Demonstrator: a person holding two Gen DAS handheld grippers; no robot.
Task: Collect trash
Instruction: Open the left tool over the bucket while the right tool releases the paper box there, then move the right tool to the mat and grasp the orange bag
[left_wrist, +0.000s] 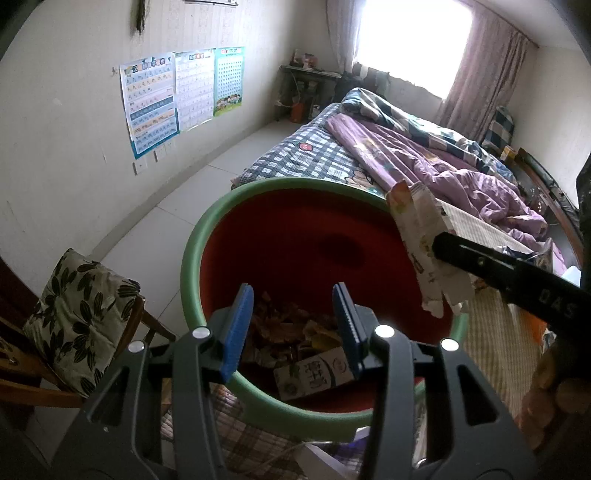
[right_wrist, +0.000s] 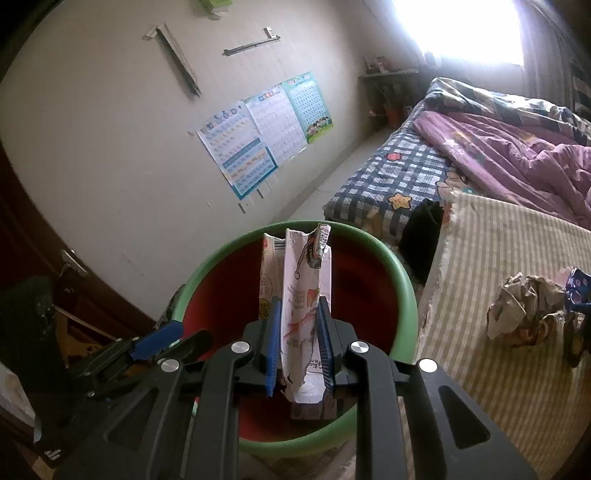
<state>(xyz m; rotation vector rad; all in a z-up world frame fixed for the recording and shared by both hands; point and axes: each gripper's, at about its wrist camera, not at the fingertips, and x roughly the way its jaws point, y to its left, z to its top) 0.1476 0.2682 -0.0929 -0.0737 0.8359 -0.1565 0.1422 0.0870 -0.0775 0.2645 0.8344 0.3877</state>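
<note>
The left hand-held gripper (left_wrist: 291, 328) clamps the near rim of the green-rimmed red bin (right_wrist: 402, 273) – trash inside – while the right hand-held gripper (right_wrist: 297, 341) pinches a flattened paper carton (right_wrist: 301, 291) above it, beside the bed (right_wrist: 517, 266).

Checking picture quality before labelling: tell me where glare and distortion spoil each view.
Left wrist view: the window is blown out white, and the wall bends toward the dark corners. Right wrist view: the window glares over the bed; the bin and carton stay sharp.

Rumpled bed (left_wrist: 424, 155), wall posters (left_wrist: 177, 96), perhaps chair (left_wrist: 77, 317)
</note>
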